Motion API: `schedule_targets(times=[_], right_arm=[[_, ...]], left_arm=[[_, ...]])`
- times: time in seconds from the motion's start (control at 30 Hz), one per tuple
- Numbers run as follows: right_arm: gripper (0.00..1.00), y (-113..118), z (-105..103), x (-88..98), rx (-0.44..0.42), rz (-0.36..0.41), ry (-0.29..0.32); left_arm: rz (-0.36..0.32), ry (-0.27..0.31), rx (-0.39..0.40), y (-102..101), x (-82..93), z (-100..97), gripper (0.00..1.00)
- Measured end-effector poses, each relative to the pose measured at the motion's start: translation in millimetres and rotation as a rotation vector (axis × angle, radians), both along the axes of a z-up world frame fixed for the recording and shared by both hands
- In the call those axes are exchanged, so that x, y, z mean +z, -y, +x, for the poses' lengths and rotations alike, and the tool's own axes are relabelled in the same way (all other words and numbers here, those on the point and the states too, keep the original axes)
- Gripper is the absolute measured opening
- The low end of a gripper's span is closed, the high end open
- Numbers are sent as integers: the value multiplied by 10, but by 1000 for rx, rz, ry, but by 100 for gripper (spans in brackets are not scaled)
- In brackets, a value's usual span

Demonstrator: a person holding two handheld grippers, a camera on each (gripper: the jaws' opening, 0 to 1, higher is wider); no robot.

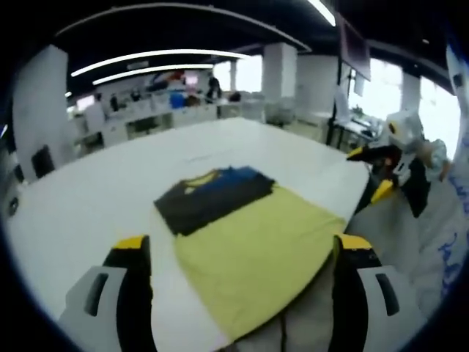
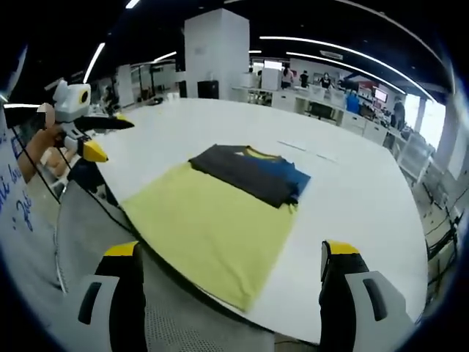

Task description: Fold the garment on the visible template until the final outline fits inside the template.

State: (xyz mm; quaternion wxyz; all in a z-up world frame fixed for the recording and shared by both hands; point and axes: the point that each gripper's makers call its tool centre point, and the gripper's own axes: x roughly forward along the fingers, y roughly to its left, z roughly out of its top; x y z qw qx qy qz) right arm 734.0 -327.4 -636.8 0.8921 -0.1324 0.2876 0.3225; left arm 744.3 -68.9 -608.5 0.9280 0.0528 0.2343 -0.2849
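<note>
A folded garment (image 1: pixel 212 196), dark grey with blue and yellow parts, lies at the far end of a yellow template sheet (image 1: pixel 253 257) on a white table (image 1: pixel 95 191). Its far part reaches past the sheet's edge onto the table. My left gripper (image 1: pixel 243 246) hovers open at the sheet's near end, with nothing between its jaws. In the right gripper view the garment (image 2: pixel 249 172) rests on the far end of the template (image 2: pixel 209 224), and my right gripper (image 2: pixel 231 253) is open and empty over the near corner. Each gripper shows in the other's view, the right gripper (image 1: pixel 377 172) and the left gripper (image 2: pixel 91 136), both off the table's edge.
The table's near edge (image 2: pixel 110 213) runs just below the sheet. A hand (image 2: pixel 44 147) holds the left gripper beside it. Bare white table (image 2: pixel 352 183) spreads beyond the garment. Pillars (image 2: pixel 212 51), desks and distant people stand in the background.
</note>
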Motion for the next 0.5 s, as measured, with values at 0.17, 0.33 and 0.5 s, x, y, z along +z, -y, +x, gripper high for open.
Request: schedule_targets(times=[0.17, 0.33, 0.5], right_arm=[[100, -46, -33, 17, -34, 5, 10], [100, -113, -113, -16, -65, -1, 3], [100, -162, -170, -17, -90, -6, 6]], left_arm=[[1, -14, -24, -47, -45, -60, 99], [15, -47, -49, -100, -154, -118, 99], [-8, -50, -73, -158, -182, -141, 99]])
